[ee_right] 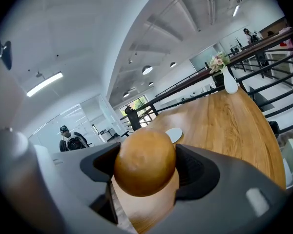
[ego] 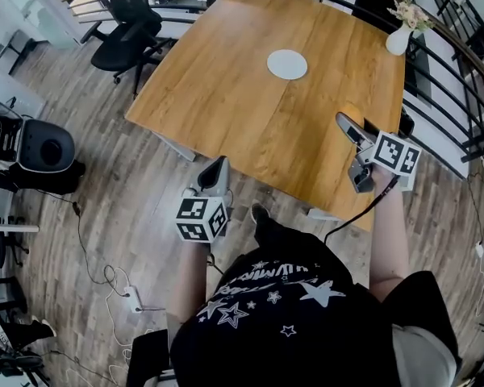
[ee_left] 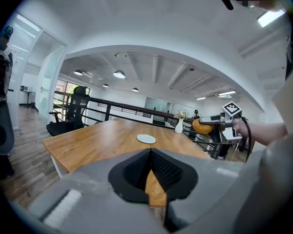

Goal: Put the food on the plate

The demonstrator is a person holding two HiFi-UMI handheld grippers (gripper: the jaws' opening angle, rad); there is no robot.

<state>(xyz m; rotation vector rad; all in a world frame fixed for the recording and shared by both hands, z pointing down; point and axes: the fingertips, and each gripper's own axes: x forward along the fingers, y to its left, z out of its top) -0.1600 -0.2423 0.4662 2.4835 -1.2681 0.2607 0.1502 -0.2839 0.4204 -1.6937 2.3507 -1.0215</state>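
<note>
Nearest to me, the left gripper (ee_left: 150,155) sits low on the left, over the floor just off the near corner of the counter (ego: 226,95). Its jaws are pressed together at the tips with nothing between them. I read that as parking the hand out of the way, since this job needs only one carrier. The forearm is tucked close to the body and the gripper points ahead, tipped slightly down.

On the right, the right gripper (ee_right: 146,172) is clenched around the food, a round brown bun (ee_right: 144,155). The pads squeeze it from both sides, so the jaws stand wide around it. The bun fills the gap and bulges above the pads, a grip that looks snug enough to carry without crushing. That arm is stretched forward, holding the bun in the air over the near right edge of the counter, again tipped a little downward toward the wood.

Farther off, the white plate (ego: 287,64) lies empty near the middle of the counter's far half, well apart from the bun. So the food is not yet on it, and I judge a long reach forward and left is needed.

At the far right corner stands a white vase (ego: 398,40) of flowers, clear of that path.
</note>
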